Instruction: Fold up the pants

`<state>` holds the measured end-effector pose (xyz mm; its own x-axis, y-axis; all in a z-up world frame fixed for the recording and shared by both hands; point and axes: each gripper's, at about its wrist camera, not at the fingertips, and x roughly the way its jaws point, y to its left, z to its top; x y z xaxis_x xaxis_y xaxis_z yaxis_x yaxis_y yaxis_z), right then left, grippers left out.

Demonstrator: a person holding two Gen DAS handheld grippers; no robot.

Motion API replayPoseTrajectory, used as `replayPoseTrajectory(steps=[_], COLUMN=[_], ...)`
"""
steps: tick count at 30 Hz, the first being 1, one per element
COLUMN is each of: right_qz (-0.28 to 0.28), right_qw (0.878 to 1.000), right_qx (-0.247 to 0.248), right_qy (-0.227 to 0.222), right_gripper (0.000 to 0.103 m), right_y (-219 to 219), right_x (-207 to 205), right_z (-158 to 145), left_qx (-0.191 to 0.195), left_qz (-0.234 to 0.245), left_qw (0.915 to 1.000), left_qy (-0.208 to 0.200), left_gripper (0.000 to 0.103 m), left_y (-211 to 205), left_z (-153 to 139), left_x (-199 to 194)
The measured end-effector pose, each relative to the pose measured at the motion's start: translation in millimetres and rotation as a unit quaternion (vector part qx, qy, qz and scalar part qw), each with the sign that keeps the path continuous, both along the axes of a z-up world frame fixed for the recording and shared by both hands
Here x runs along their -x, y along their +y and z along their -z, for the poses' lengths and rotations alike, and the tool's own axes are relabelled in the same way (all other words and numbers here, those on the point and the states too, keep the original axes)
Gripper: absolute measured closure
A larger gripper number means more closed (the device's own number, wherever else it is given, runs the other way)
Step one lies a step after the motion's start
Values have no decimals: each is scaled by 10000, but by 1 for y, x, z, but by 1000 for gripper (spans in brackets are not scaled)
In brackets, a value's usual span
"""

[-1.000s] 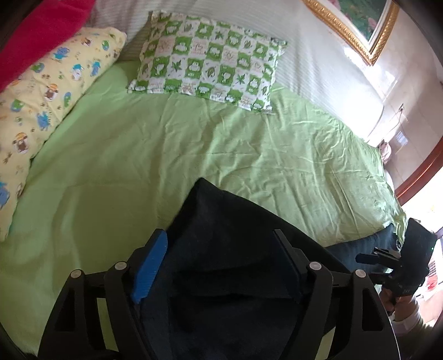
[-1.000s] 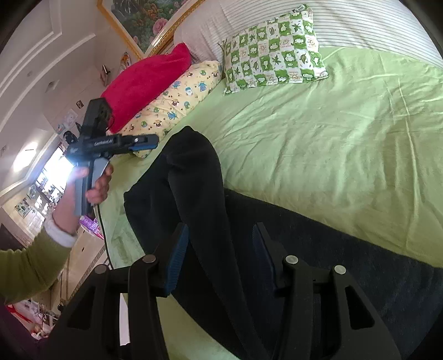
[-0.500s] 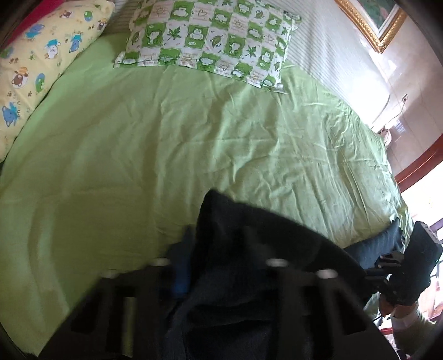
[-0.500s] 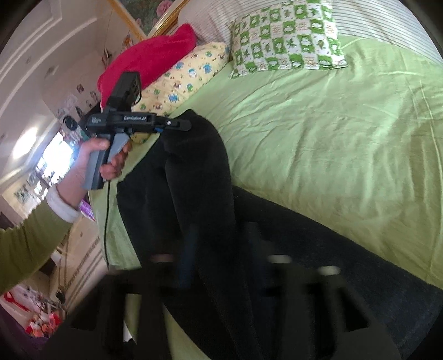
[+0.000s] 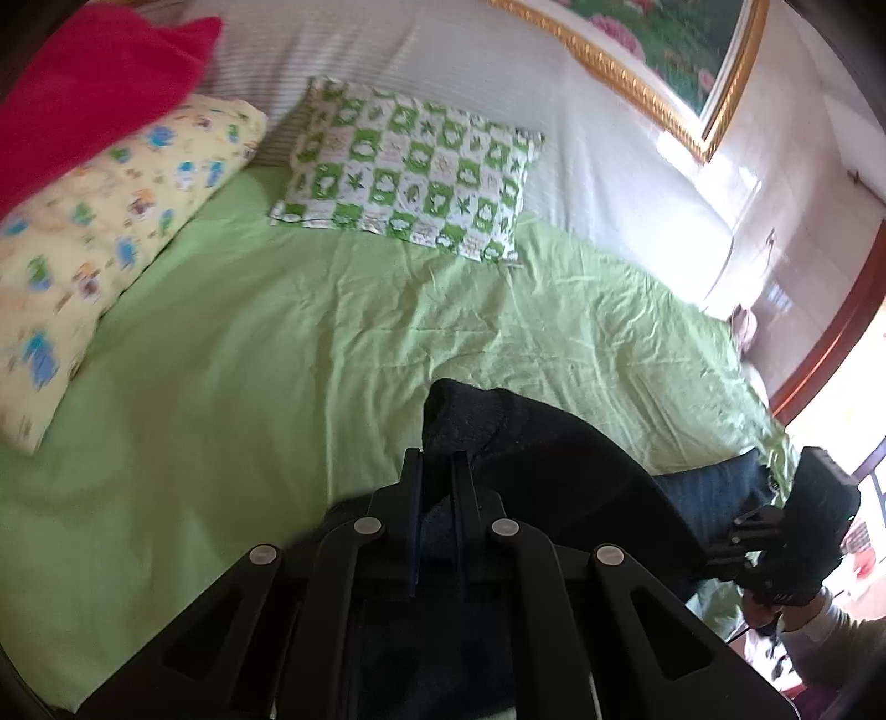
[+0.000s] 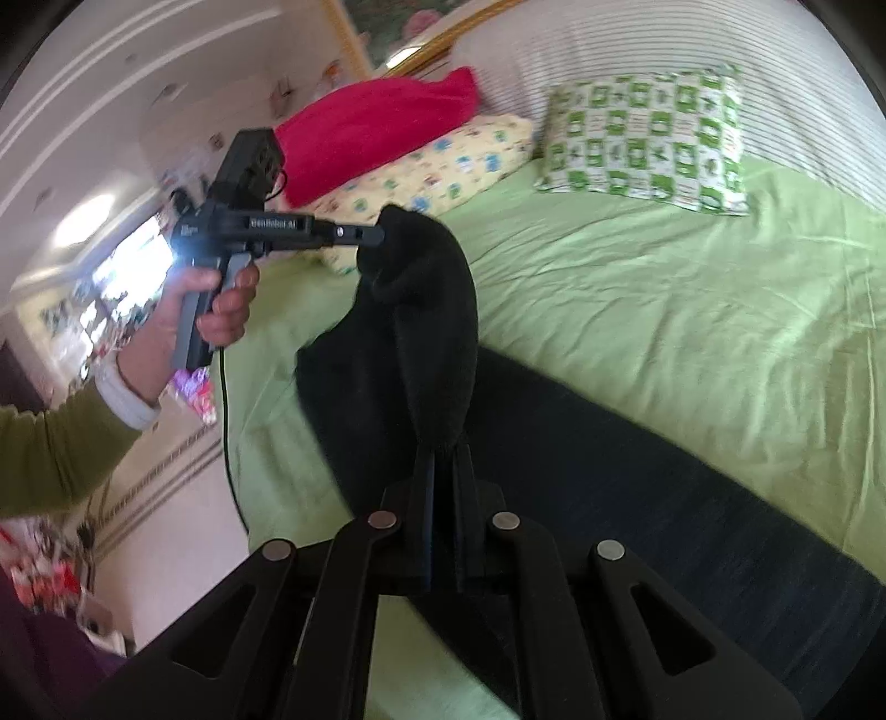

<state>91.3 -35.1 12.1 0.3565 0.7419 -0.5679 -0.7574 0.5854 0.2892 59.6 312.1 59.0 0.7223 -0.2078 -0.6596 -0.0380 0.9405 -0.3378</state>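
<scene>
Dark navy pants (image 6: 581, 471) lie along the near edge of a green-sheeted bed (image 6: 664, 310). My left gripper (image 5: 436, 459) is shut on one end of the pants (image 5: 498, 437) and holds it lifted; it shows from the side in the right wrist view (image 6: 371, 235). My right gripper (image 6: 446, 454) is shut on the same lifted fold of cloth, which hangs as a ridge between both grippers. The right gripper's body shows at the far right of the left wrist view (image 5: 797, 531).
A green-and-white checked pillow (image 5: 410, 166), a yellow printed pillow (image 5: 105, 232) and a red cushion (image 5: 83, 94) lie at the head of the bed. A striped white bolster (image 6: 664, 50) lies behind them. The bed's edge and the floor (image 6: 166, 498) are on the near side.
Both grippers have closed on the pants' edge, having been open around it a second ago. The held cloth has been lifted off the bed.
</scene>
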Motion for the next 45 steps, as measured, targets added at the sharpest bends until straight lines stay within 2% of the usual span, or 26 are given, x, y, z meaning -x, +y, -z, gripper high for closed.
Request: replayPoseTrajectory(steps=[8,13,17,18,21,23,26,30,33,35,37,39,41,45], right_qz=[-374,-429,-434,-475,-531,-514,-451,-332,-211,-149,-62,50,158,541], right_qw=[9979,9971,9970,9971,9974,9977,9986,9994,9997,9997,9995,9987,9977,9896], right_qx=[462,593,632,593,492,434,282,53,-76,-169,-311,-485,-608,-1111], right_qy=[-255,-183,-79,-34,-27,-44,-64,-49,-58,-15,67,162,242,740], right_gripper=[97,96,91,91,88,82,73,72,72,72,69,61,60,60], right_y=[20,25,27,27,27,26,23,19,16,14,11,6,2,-13], right_x=[26,31,34,34,36,40,40,36,32,28,23,17,12,-9], right_z=[18,26,28,28,24,22,16,7,0,-3,-6,-8,-10,-10], left_qx=[445,794,848,863,1234,1320,1469,1693,1581,1589,1657,1736,1796,1867], left_qz=[-673,-1138,-1338,-1417,-1734,-1965,-2217,-2351,-2398,-2351,-2318,-2276,-2288,-2410], left_qw=[9967,9903,9871,9859,9769,9714,9640,9571,9578,9586,9580,9572,9554,9497], left_qy=[-33,112,229,237,198,174,25,-19,134,222,317,425,511,711], left_gripper=[96,100,97,95,71,43,41,37,37,33,33,33,31,31], left_y=[18,36,34,34,37,36,32,26,17,12,9,6,4,5], left_z=[34,62,74,75,78,76,70,65,63,63,66,69,72,80], left_x=[54,76,91,96,115,125,138,141,133,129,125,120,117,108])
